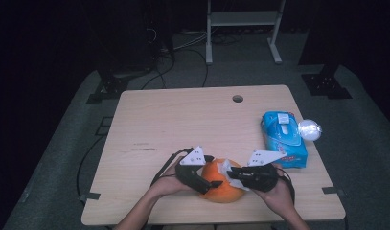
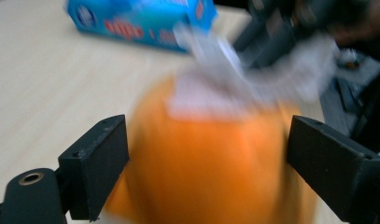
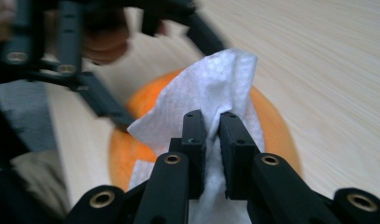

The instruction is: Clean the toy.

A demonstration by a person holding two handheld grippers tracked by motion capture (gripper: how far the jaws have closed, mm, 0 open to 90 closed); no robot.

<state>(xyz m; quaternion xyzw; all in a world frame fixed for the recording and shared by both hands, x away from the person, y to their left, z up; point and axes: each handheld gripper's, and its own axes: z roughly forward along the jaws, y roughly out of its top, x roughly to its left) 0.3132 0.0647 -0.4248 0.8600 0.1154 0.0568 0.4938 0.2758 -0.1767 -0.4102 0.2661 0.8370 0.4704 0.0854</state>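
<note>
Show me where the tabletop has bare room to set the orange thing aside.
Bare wood spans the table from its left edge to the blue wipes pack, up to the cable hole. Crowded: the near edge, where both tools flank the orange object.

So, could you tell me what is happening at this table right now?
A person is wiping an orange dome-shaped object on the wooden table. The right gripper pinches a white tissue against its top, while the left gripper straddles the orange object, jaws apart. A blue wipes pack lies nearby.
</note>
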